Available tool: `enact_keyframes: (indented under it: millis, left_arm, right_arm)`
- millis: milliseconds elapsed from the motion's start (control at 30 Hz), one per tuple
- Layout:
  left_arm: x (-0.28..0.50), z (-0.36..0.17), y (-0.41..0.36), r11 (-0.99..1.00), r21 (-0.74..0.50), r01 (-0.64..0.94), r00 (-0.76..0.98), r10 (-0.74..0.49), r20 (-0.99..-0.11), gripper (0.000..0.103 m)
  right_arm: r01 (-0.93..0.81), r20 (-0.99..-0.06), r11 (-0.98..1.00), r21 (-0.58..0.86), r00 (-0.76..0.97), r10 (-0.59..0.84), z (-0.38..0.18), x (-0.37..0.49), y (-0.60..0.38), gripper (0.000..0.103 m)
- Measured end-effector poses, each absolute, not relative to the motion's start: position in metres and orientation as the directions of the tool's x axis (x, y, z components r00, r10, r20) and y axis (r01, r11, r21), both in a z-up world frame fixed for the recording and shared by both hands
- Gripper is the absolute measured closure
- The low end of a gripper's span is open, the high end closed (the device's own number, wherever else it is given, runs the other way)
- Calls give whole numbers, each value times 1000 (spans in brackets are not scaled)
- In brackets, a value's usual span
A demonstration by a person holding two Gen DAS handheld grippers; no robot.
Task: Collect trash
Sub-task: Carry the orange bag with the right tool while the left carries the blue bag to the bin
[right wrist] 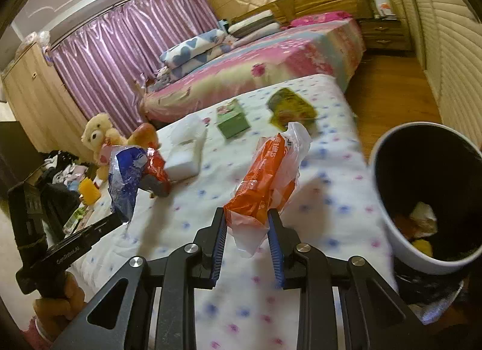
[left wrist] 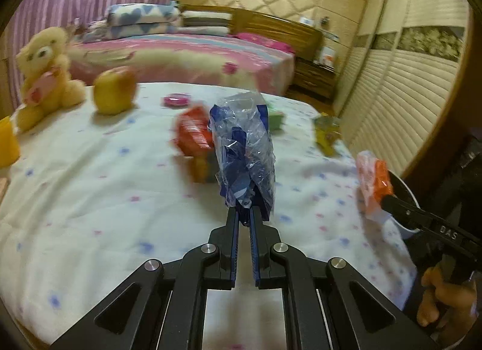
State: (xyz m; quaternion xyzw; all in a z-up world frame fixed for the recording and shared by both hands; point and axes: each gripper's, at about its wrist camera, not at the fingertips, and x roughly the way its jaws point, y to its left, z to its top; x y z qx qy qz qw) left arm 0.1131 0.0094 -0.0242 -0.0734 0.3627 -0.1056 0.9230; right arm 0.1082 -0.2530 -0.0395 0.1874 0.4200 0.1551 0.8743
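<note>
My left gripper (left wrist: 244, 213) is clamped on a crumpled blue and clear plastic wrapper (left wrist: 245, 151), held up above the bed (left wrist: 90, 169) with the dotted white cover. My right gripper (right wrist: 247, 225) is clamped on an orange and white plastic bag (right wrist: 271, 175), just beside the trash bin (right wrist: 388, 199) at the bed's edge, which already holds some scraps. Farther from the bin, on the bed, lie a red packet (right wrist: 156, 169), a green box (right wrist: 233, 119), a yellow-green wrapper (right wrist: 290, 106), an apple (left wrist: 114, 89) and a teddy bear (left wrist: 45, 73).
</note>
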Motion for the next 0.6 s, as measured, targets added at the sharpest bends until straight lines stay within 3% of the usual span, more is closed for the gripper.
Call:
enact_keyframes:
  millis: [600]
  left_arm:
    - [153,-30,-93,906,-198,375,611,-402,-682,97]
  right_arm:
    - [61,-690,901,430,665,285,-36,83,-342,76]
